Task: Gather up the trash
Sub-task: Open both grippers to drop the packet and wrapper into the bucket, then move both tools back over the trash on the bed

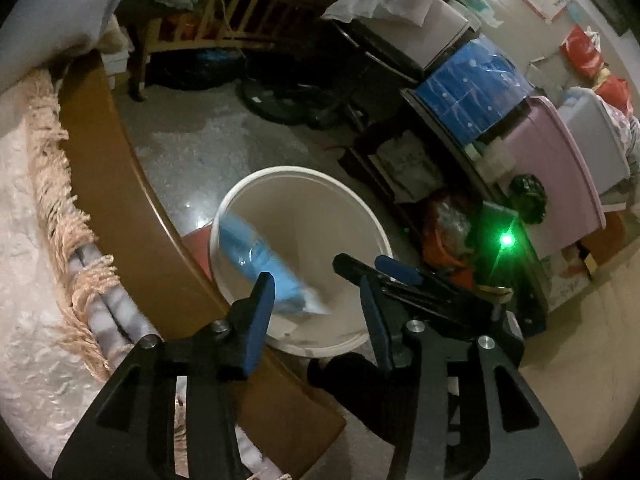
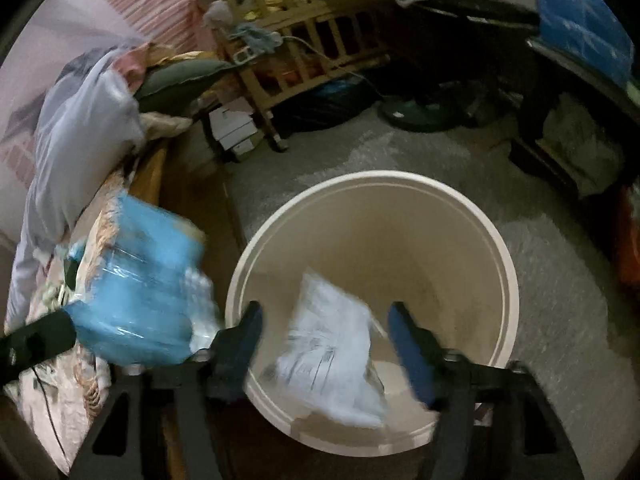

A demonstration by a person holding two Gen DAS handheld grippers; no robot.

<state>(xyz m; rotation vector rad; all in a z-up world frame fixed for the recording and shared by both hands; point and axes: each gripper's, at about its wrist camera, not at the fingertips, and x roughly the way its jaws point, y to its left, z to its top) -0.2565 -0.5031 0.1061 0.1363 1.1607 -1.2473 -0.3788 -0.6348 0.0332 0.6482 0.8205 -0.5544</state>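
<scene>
blue wrapper [image 1: 264, 268] over white bucket [image 1: 304, 176]

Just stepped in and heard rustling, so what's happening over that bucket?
A person is dropping trash into the white bucket beside the bed. The left claw is open, with a blue plastic wrapper blurred over the bucket's mouth. The right claw is open too, and a white printed wrapper lies blurred between its fingers above the bucket, gripped by neither.

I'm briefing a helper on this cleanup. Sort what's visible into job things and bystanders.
Job:
- round white plastic bin
- crinkly blue plastic wrapper
- white printed plastic bag

Lying about:
- wooden slatted crib
- pink plastic storage tub
- pale pillow
</scene>
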